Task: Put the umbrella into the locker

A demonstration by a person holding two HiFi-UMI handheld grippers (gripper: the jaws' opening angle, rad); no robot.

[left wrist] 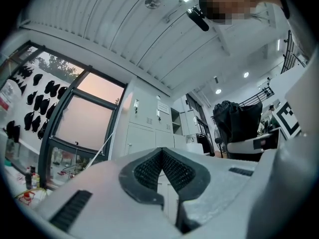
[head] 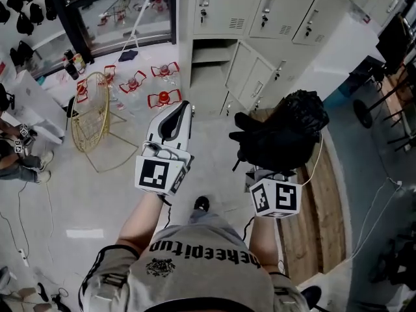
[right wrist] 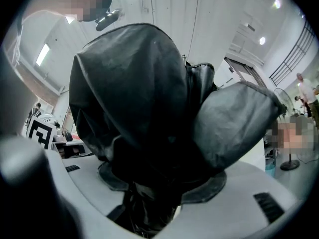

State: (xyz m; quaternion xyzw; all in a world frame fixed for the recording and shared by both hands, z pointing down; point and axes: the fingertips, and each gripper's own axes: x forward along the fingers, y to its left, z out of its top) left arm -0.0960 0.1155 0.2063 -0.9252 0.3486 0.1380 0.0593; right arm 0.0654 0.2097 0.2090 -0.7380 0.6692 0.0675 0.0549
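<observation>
The bank of grey metal lockers [head: 260, 18] stands ahead, with one compartment open. The black, crumpled fabric umbrella [head: 283, 135] is outside it, clamped between the jaws of the right gripper [right wrist: 159, 180] and bulging above them. The left gripper [left wrist: 162, 156], alongside, has its jaws closed together on nothing.

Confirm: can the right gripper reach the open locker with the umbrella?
Probably, after closing in: the right gripper grips the umbrella, the open locker stands ahead, with bare floor between.
</observation>
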